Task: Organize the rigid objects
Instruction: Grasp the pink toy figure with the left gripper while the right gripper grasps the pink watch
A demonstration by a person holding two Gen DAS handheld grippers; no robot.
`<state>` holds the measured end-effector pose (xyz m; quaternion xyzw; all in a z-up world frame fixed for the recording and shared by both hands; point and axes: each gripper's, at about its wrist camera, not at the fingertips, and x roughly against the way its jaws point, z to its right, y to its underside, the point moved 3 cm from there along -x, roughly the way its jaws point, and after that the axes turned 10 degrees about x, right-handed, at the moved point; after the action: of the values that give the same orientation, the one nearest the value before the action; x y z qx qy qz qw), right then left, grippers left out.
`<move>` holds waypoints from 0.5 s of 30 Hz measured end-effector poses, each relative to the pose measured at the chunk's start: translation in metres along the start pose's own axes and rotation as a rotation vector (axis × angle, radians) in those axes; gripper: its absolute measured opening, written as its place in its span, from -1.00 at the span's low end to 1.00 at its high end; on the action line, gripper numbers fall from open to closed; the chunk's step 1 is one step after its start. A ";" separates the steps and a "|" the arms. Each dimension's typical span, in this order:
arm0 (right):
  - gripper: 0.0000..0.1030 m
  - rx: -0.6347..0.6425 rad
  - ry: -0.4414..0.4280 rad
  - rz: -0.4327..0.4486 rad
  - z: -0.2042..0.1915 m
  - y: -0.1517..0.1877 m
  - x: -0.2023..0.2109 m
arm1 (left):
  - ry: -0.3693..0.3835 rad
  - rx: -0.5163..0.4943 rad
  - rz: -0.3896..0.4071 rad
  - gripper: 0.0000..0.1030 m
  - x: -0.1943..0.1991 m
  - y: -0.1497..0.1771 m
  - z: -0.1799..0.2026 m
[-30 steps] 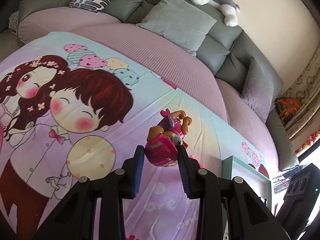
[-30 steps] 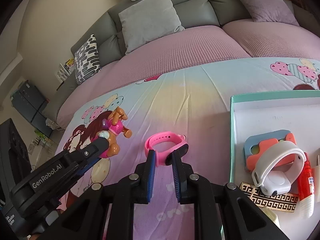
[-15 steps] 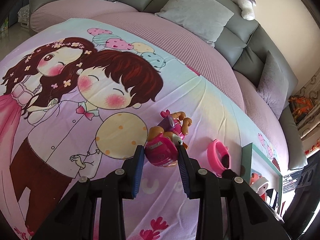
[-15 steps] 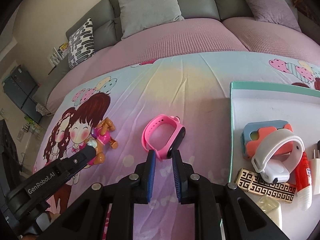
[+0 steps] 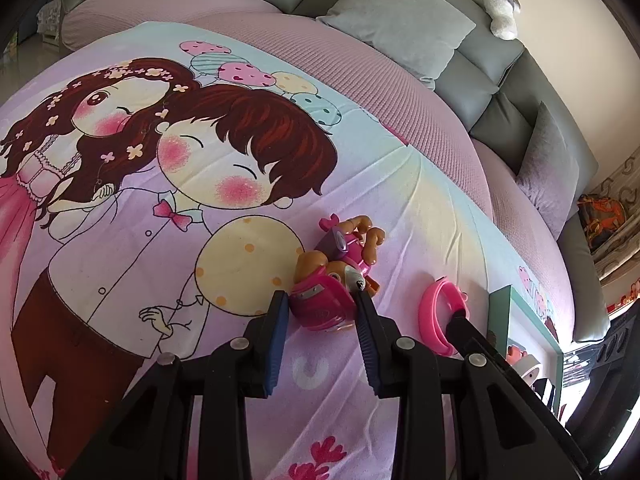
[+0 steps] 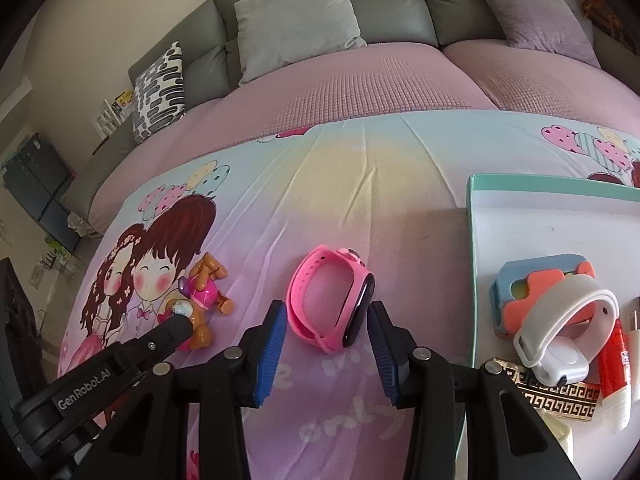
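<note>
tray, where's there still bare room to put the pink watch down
The tray is bare across its far half, from the teal rim down to the foam block. Its near end is crowded: white watch, gold box, glue stick. The pink watch lies on the sheet.

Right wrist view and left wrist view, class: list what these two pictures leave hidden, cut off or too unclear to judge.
- Tray: its right side is cut off by the right wrist view's edge.
- Glue stick: label too small to read.
- Toy dog: the left gripper hides its lower half in the left wrist view.
- Pink watch: screen edge-on, display unseen; the right gripper, jaws just opened, straddles it.
</note>
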<state>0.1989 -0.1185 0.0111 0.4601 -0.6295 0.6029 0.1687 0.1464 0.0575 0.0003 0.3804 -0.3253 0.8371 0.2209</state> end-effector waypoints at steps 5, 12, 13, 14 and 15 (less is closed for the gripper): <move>0.07 0.027 0.031 0.003 -0.004 -0.002 -0.005 | -0.005 0.002 -0.003 -0.32 0.000 -0.001 -0.004; 0.15 0.084 0.100 -0.007 -0.008 -0.002 -0.014 | -0.006 0.008 -0.010 -0.31 -0.003 -0.002 -0.002; 0.16 0.098 0.113 -0.009 -0.009 -0.002 -0.015 | -0.005 0.010 -0.012 -0.28 -0.004 -0.002 -0.002; 0.17 0.109 0.121 -0.009 -0.010 -0.002 -0.016 | -0.005 0.010 -0.016 -0.23 -0.005 -0.002 -0.002; 0.18 0.112 0.128 -0.009 -0.011 -0.002 -0.017 | -0.009 0.010 -0.018 -0.19 -0.007 -0.002 -0.002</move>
<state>0.2052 -0.1024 0.0015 0.4323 -0.5807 0.6646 0.1852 0.1509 0.0597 -0.0049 0.3881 -0.3186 0.8350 0.2248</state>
